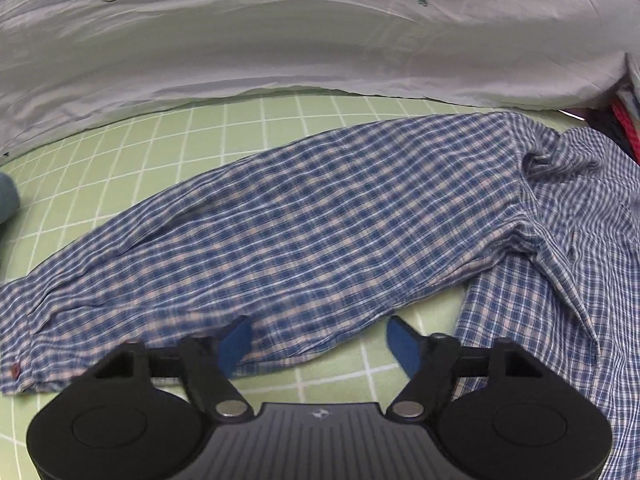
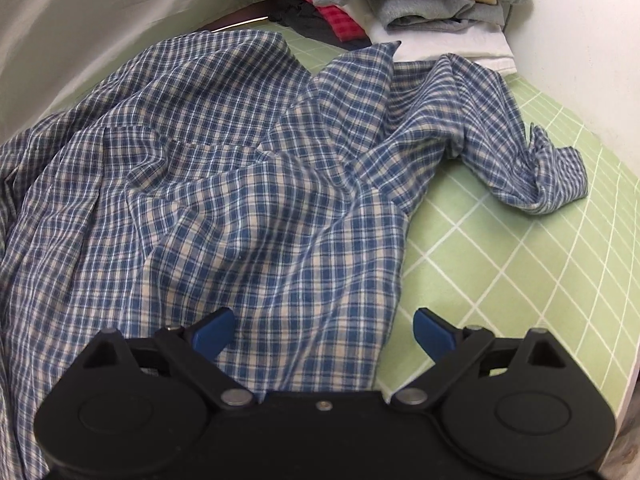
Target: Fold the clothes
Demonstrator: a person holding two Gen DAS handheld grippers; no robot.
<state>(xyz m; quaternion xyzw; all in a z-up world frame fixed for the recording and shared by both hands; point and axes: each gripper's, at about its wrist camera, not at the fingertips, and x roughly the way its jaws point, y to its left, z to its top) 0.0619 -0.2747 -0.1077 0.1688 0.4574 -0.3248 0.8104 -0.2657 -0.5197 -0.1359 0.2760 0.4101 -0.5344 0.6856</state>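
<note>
A blue and white checked shirt (image 1: 320,220) lies spread on a green gridded mat (image 1: 200,136). In the left wrist view one long sleeve stretches to the left, its cuff with a red button at the far left. My left gripper (image 1: 320,340) is open just above the sleeve's near edge, holding nothing. In the right wrist view the shirt's rumpled body (image 2: 220,200) fills the middle and the other sleeve (image 2: 520,152) trails right. My right gripper (image 2: 324,332) is open over the shirt's near hem, empty.
A white sheet with carrot prints (image 1: 280,40) lies along the far side. A pile of folded clothes (image 2: 420,4) sits at the mat's far corner. The mat (image 2: 520,280) ends at a white edge on the right. A grey-blue item (image 1: 8,196) sits at the left.
</note>
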